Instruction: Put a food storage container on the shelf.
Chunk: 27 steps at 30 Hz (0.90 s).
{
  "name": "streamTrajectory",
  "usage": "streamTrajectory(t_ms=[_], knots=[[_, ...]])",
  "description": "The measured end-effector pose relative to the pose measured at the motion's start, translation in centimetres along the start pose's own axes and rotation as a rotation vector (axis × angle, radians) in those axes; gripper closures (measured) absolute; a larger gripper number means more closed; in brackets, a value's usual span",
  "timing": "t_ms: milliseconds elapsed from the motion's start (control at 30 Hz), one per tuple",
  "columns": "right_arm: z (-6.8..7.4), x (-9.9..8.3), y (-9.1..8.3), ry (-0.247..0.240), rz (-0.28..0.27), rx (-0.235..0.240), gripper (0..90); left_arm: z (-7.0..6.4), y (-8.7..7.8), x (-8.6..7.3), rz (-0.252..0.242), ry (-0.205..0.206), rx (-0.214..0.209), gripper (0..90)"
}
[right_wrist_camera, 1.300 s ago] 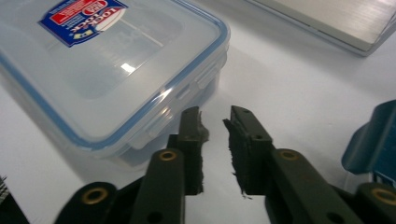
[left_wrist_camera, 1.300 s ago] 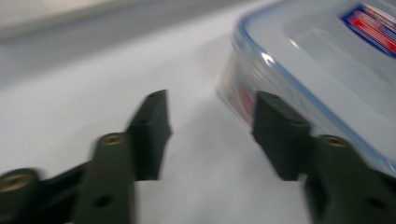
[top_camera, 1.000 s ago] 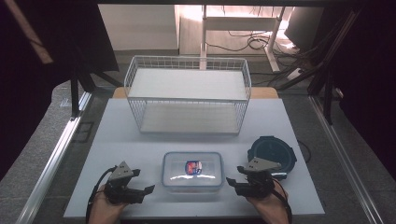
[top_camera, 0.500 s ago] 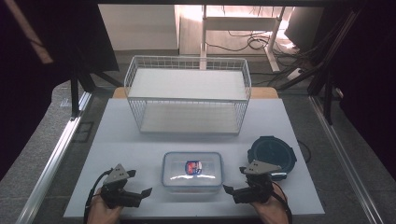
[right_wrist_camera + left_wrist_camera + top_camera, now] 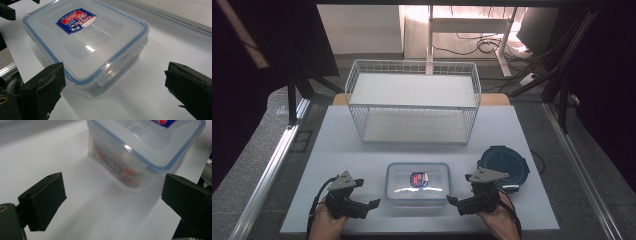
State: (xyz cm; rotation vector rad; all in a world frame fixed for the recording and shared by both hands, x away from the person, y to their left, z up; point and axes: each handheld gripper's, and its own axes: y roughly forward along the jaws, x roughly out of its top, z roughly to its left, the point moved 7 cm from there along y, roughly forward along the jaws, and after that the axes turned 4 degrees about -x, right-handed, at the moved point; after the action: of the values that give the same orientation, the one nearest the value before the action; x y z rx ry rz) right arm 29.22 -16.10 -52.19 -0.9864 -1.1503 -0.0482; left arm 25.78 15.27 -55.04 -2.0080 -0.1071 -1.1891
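Note:
A clear rectangular lidded container (image 5: 418, 183) with a blue seal and a red and blue label sits on the white table near its front edge. My left gripper (image 5: 368, 194) rests just left of it, open, jaws pointing at its left end with nothing between them. In the left gripper view the container (image 5: 140, 150) lies ahead of the open left gripper (image 5: 112, 195), with coloured contents showing through its wall. My right gripper (image 5: 458, 190) is open just right of the container. In the right gripper view the container (image 5: 85, 42) lies ahead of the right gripper (image 5: 112, 87).
A white wire basket (image 5: 414, 102) stands empty at the back middle of the table (image 5: 342, 145). A dark round lidded container (image 5: 504, 162) sits at the right, just behind my right hand. The table's front edge is close under both hands.
Both hands have drifted slightly toward the table's near edge. The container has not moved, and both grippers stay open.

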Motion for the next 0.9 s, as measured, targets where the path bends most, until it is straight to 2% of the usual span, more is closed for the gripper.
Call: streamTrajectory(t_ms=[133,200,367,600,700,833,900], knots=[[0.3,0.3,0.5,-0.016,0.031,0.0,1.2,-0.4,0.6,1.1,-0.001,-0.013,-0.036,3.6],[0.5,0.5,0.8,-0.024,0.044,-0.025,0.7,-0.6,1.0,1.5,0.012,-0.012,-0.045,2.9],[0.7,1.2,1.4,0.005,0.041,-0.012,0.6,-0.8,1.8,2.2,0.057,0.007,-0.05,2.3],[0.2,1.8,2.3,0.022,0.082,-0.01,1.0,-0.8,3.0,4.1,0.086,0.04,-0.064,1.9],[0.0,2.2,2.8,0.054,0.099,0.004,1.8,-0.7,3.9,4.4,0.111,0.045,-0.081,1.1],[-0.1,2.0,3.9,0.079,0.131,0.033,0.8,-0.3,5.0,4.1,0.135,0.015,-0.125,0.0],[-0.1,1.8,4.2,0.118,0.14,0.073,0.6,-0.1,5.3,4.0,0.127,-0.016,-0.164,0.0]])
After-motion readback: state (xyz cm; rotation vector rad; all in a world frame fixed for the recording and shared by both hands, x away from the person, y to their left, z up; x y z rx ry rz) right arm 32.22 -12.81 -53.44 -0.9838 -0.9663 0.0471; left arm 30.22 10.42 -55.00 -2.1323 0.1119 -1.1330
